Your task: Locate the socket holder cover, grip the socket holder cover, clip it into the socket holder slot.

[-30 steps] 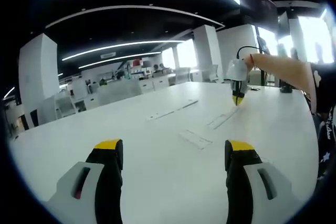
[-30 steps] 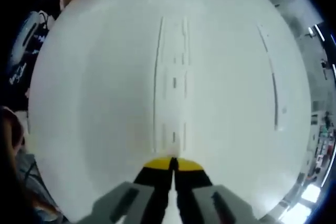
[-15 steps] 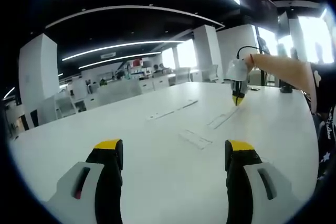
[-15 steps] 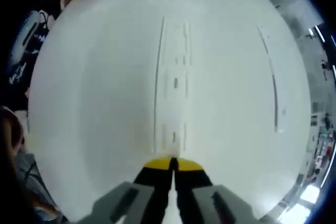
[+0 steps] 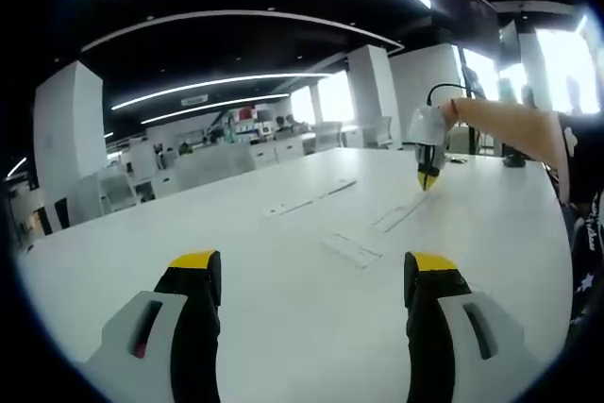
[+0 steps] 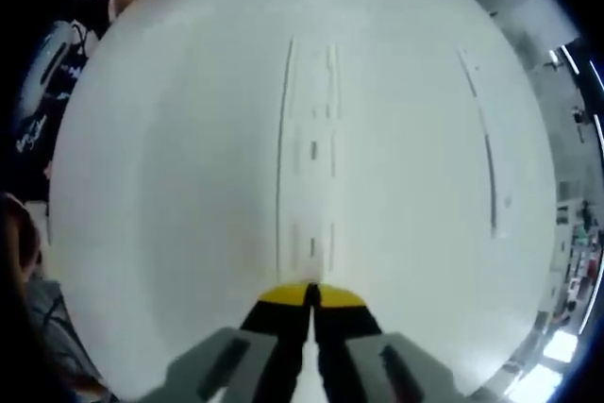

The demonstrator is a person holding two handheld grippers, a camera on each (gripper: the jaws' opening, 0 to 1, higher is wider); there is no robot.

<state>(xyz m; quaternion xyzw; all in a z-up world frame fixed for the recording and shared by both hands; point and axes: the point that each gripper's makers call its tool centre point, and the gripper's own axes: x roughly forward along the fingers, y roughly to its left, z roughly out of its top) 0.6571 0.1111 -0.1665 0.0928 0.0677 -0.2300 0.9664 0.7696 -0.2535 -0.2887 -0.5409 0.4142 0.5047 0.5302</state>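
Left gripper [image 5: 316, 276] low over the white table [image 5: 283, 327], yellow-tipped jaws spread wide, nothing between them. Ahead on the tabletop, a short flat white piece [image 5: 351, 250], pale against the surface and hard to make out; whether a cover or something else, cannot tell. Further off, a long white strip [image 5: 310, 198] lying flat, and to its right the socket holder [image 5: 400, 213], another long white strip.

Right gripper [image 5: 427, 176] in the left gripper view pointing straight down at the far end of the socket holder, held on a bare forearm [image 5: 510, 129] reaching in from the right; elbow and beyond cut off at the frame edge.

In the right gripper view, right gripper [image 6: 310, 297] with jaws pressed together, tips at the near end of the socket holder [image 6: 310, 153], which runs away up the frame with small dark slots along its middle. Whether anything thin sits pinched between the tips, cannot tell; the near end of the holder hidden behind them. Second long strip [image 6: 483, 143] well apart to the right. White on white blurs most edges.
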